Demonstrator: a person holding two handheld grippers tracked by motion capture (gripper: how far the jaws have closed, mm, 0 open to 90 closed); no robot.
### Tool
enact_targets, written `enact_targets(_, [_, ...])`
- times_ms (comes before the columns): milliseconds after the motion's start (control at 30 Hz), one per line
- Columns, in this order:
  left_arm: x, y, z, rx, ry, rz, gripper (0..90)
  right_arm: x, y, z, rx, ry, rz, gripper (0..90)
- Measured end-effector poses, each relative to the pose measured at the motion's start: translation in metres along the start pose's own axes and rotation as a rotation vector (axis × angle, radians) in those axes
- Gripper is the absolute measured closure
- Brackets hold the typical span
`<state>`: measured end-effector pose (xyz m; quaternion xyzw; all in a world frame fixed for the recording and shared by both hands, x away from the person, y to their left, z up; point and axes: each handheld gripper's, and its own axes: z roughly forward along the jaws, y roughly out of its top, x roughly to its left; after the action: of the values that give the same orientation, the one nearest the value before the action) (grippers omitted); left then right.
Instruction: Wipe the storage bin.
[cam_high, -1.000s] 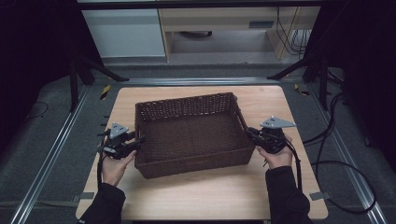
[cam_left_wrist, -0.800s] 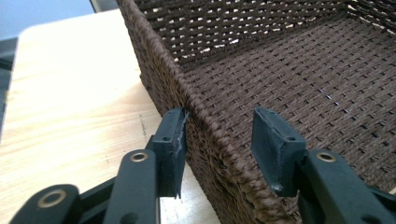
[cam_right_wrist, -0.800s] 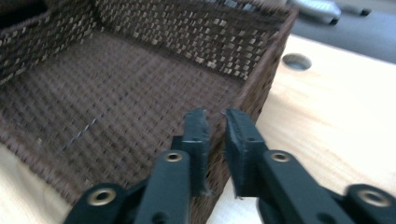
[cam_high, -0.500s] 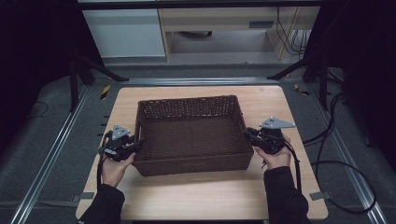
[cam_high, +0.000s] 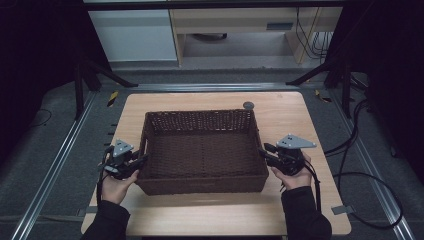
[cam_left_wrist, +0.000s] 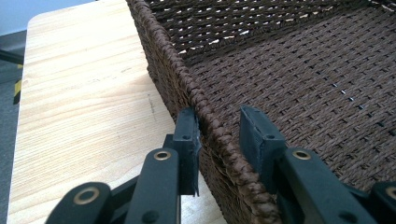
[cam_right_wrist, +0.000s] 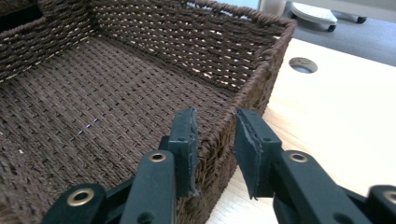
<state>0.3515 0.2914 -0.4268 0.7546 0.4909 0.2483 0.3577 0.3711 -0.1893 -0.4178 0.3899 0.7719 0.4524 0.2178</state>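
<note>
On the wooden table (cam_high: 300, 120), the left gripper (cam_high: 141, 160) straddles the left rim of the brown wicker basket (cam_high: 202, 150) at centre, jaws parted, while the right gripper (cam_high: 261, 152) straddles the right rim, jaws likewise apart.

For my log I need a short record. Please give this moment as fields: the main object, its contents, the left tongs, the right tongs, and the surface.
main object: brown woven basket, rectangular, open on top
contents: nothing inside, bare woven bottom
left tongs: jaws astride the basket's left rim, one outside and one inside, a gap on the inner side
right tongs: jaws astride the right rim, one inside and one outside, not pressed together
surface: light wooden table with a round grey cap behind the basket
</note>
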Motion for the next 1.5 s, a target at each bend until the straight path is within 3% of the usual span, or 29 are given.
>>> enact_targets(267, [0.008, -0.005, -0.007, 0.008, -0.008, 0.004, 67.9, 0.015, -0.002, -0.004, 0.015, 0.028, -0.012, 76.1])
enact_targets(467, [0.012, -0.006, -0.009, 0.017, -0.011, 0.009, 68.4, 0.02, 0.0, -0.01, 0.001, 0.039, -0.014, 72.4])
enact_targets(567, [0.012, -0.006, -0.009, 0.016, -0.012, 0.004, 68.5, 0.013, 0.001, -0.018, -0.029, 0.013, 0.003, 67.3])
enact_targets(700, [0.014, -0.006, -0.008, 0.012, -0.02, -0.003, 68.2, -0.004, -0.007, -0.031, -0.04, -0.062, 0.032, 59.7])
enact_targets(800, [0.014, -0.006, -0.008, 0.012, -0.02, 0.0, 68.1, -0.017, -0.019, -0.04, -0.016, -0.134, 0.036, 54.2])
enact_targets(1000, [0.014, -0.006, -0.008, 0.009, -0.018, 0.001, 68.2, -0.041, -0.045, -0.051, 0.025, -0.212, 0.088, 49.1])
enact_targets(1133, [0.015, -0.006, -0.007, 0.009, -0.019, 0.004, 68.1, -0.05, -0.062, -0.053, 0.073, -0.261, 0.114, 47.0])
enact_targets(1333, [0.016, -0.006, -0.007, 0.004, -0.024, -0.006, 67.6, -0.052, -0.085, -0.05, 0.152, -0.262, 0.139, 47.1])
enact_targets(1500, [0.018, -0.006, -0.006, 0.003, -0.028, -0.006, 67.7, -0.053, -0.092, -0.046, 0.189, -0.254, 0.145, 51.3])
